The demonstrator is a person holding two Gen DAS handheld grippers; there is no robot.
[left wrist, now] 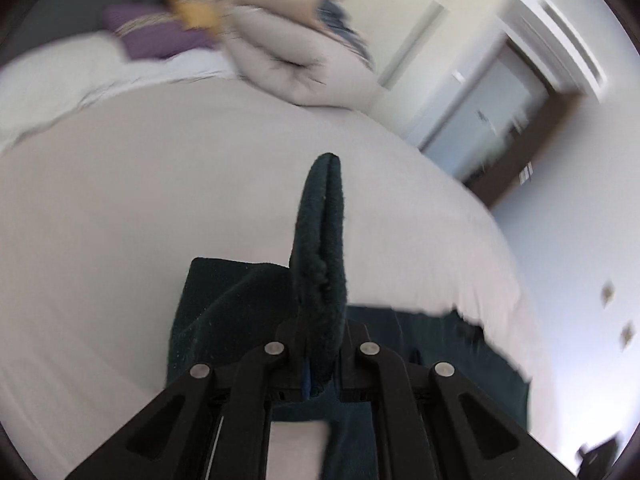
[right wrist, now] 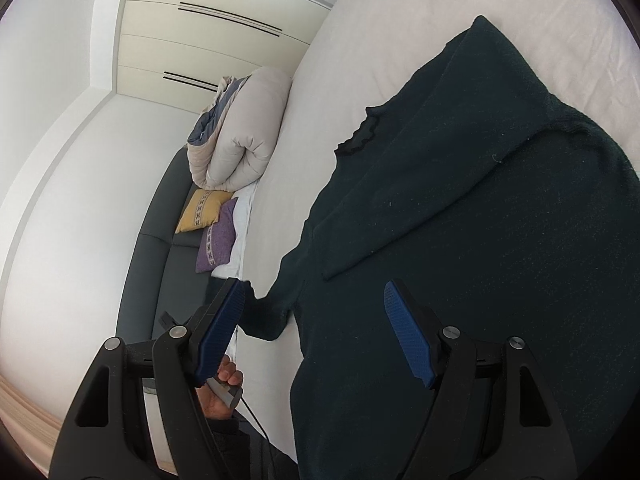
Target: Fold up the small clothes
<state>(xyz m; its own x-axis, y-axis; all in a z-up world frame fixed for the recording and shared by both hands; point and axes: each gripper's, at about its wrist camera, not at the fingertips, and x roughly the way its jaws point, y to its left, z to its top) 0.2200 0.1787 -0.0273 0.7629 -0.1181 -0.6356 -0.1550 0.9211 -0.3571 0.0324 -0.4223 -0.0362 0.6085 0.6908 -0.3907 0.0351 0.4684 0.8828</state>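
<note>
A dark green knitted garment (right wrist: 480, 220) lies spread on the white bed (right wrist: 360, 60), one sleeve folded across its body. In the left wrist view my left gripper (left wrist: 320, 344) is shut on a fold of this garment (left wrist: 320, 248), which stands up between the jaws, lifted off the sheet. The rest of the cloth (left wrist: 224, 312) hangs below it. My right gripper (right wrist: 314, 286) hovers open over the garment's lower part, its blue pads (right wrist: 408, 336) wide apart and holding nothing. A hand (right wrist: 226, 378) shows beneath its left finger.
A rolled beige duvet (right wrist: 240, 136) sits at the head of the bed, beside a yellow cushion (right wrist: 202, 210) and a purple cushion (right wrist: 216, 240) on a grey sofa (right wrist: 160, 248). A wardrobe (right wrist: 208, 40) and a doorway (left wrist: 492, 120) stand beyond.
</note>
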